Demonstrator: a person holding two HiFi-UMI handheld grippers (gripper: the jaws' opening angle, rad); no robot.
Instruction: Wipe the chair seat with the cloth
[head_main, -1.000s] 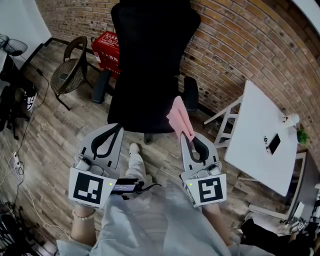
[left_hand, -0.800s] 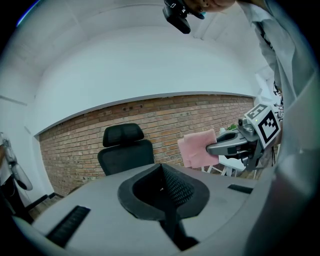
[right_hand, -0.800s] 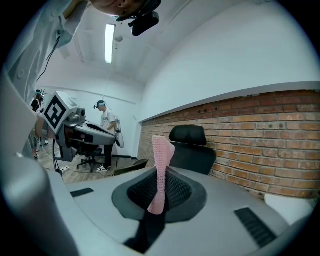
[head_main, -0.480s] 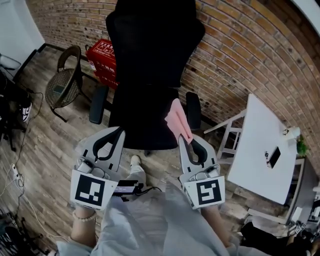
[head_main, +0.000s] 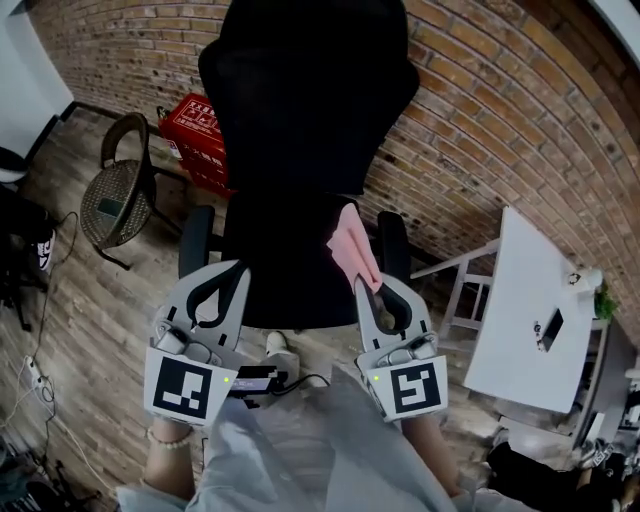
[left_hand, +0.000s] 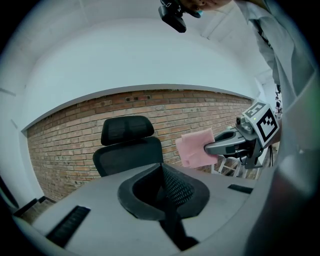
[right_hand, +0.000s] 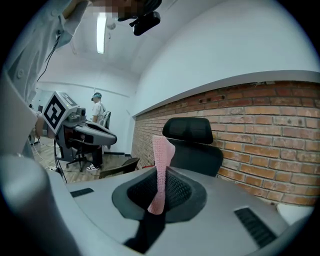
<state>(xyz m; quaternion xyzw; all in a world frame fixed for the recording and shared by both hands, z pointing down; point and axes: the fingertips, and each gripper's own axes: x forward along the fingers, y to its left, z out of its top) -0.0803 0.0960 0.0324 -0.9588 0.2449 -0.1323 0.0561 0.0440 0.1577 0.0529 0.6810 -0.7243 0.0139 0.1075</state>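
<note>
A black office chair (head_main: 300, 130) stands against the brick wall, its seat (head_main: 285, 265) just beyond my two grippers. My right gripper (head_main: 368, 290) is shut on a pink cloth (head_main: 354, 245), which sticks up over the seat's right edge; the cloth (right_hand: 161, 170) stands edge-on between the jaws in the right gripper view. My left gripper (head_main: 238, 268) is shut with nothing in it, at the seat's near left edge. In the left gripper view the chair (left_hand: 127, 150) and the pink cloth (left_hand: 195, 147) in the other gripper are ahead.
A wicker chair (head_main: 115, 195) and a red crate (head_main: 200, 135) stand at the left by the wall. A white table (head_main: 535, 300) with a phone on it is at the right. The person's legs and a shoe (head_main: 275, 345) are below the seat. The floor is wood planks.
The view has closed in on the chair, and both grippers now sit nearer the seat. The cloth stays held in the right gripper.
</note>
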